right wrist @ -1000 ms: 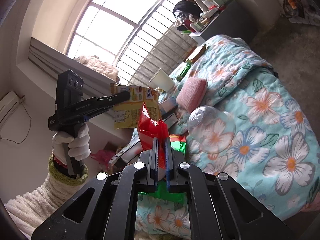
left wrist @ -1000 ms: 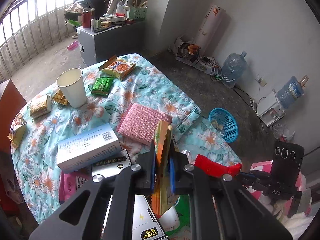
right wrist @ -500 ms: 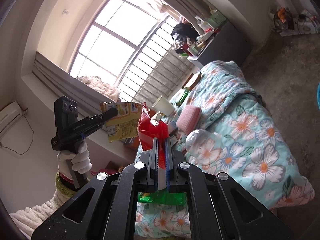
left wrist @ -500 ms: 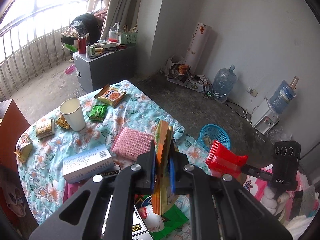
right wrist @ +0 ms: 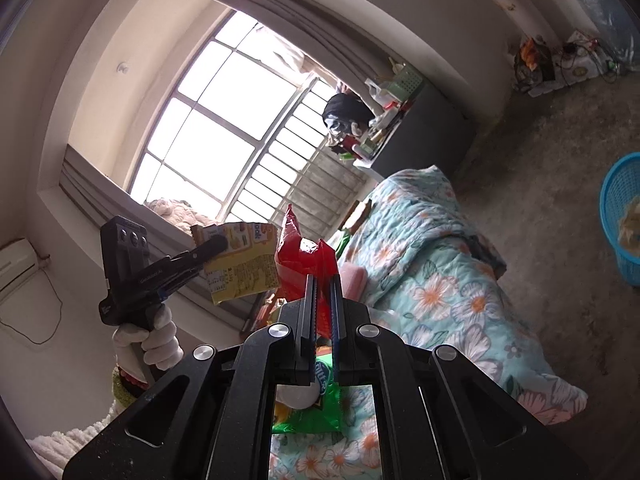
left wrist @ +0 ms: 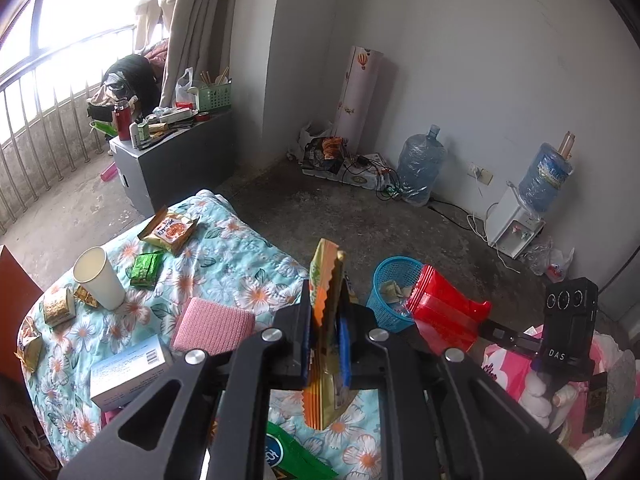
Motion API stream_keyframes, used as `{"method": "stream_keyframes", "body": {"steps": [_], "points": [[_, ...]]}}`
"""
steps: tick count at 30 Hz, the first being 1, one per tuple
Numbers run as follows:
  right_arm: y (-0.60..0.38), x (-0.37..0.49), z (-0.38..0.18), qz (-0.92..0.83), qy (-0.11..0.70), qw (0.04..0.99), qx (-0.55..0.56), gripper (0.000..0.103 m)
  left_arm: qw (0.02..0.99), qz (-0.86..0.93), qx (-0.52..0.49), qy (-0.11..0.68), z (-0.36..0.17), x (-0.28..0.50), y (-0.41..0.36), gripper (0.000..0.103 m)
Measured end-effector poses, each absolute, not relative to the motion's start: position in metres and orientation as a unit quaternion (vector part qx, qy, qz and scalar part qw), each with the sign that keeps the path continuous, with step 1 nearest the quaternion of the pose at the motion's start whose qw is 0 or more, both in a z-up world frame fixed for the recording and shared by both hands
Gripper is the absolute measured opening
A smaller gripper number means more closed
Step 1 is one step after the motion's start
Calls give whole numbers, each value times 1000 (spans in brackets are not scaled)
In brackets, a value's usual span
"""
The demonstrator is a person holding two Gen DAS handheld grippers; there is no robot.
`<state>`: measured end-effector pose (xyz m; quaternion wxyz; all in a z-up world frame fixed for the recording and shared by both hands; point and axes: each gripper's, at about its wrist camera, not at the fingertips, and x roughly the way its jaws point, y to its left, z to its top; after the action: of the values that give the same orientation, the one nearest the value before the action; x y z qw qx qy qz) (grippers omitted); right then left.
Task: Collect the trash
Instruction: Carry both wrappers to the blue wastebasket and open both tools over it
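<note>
Left wrist view first: my left gripper (left wrist: 325,336) is clenched on a yellow snack wrapper (left wrist: 326,304), which stands edge-on between the pads and hangs out below them. Just past it to the right, my right gripper (left wrist: 486,328) pinches a crumpled red wrapper (left wrist: 444,308), and that wrapper sits in front of the blue basket (left wrist: 390,280) on the floor, which already has some scraps inside. From the right wrist view the same pair shows: my right gripper (right wrist: 323,300) is shut tight on the red wrapper (right wrist: 306,260), and my left gripper (right wrist: 216,246) holds the yellow snack wrapper (right wrist: 244,268) by one corner, in a gloved hand (right wrist: 150,344).

Behind both lies the flowered quilt (left wrist: 240,248), with a paper cup (left wrist: 100,278), a pink pad (left wrist: 212,328), a box (left wrist: 128,372) and several more packets spread over it.

I judge the risk to be in the drop. Both wrappers are light and stiff, so one let go off to the side of the basket could flutter onto the concrete. The corner grip on the yellow one looks thin; a quick swing might slip it free early. Two grippers crowding one small rim could also knock the basket over.
</note>
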<state>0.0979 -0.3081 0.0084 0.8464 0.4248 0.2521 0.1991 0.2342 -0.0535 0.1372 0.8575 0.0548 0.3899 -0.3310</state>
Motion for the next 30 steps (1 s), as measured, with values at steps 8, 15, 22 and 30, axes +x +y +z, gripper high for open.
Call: {"method": "stream_keyframes", "body": {"steps": [8, 15, 22, 30], "points": [[-352, 87, -3, 157, 225, 850, 449, 4, 841, -355, 83, 399, 127, 240, -116, 10], [-388, 80, -14, 110, 205, 853, 467, 4, 825, -382, 110, 401, 112, 242, -176, 10], [-420, 69, -31, 54, 194, 850, 487, 4, 808, -402, 137, 407, 84, 243, -237, 10], [-456, 61, -58, -29, 184, 845, 501, 4, 785, -420, 159, 426, 39, 245, -299, 10]]}}
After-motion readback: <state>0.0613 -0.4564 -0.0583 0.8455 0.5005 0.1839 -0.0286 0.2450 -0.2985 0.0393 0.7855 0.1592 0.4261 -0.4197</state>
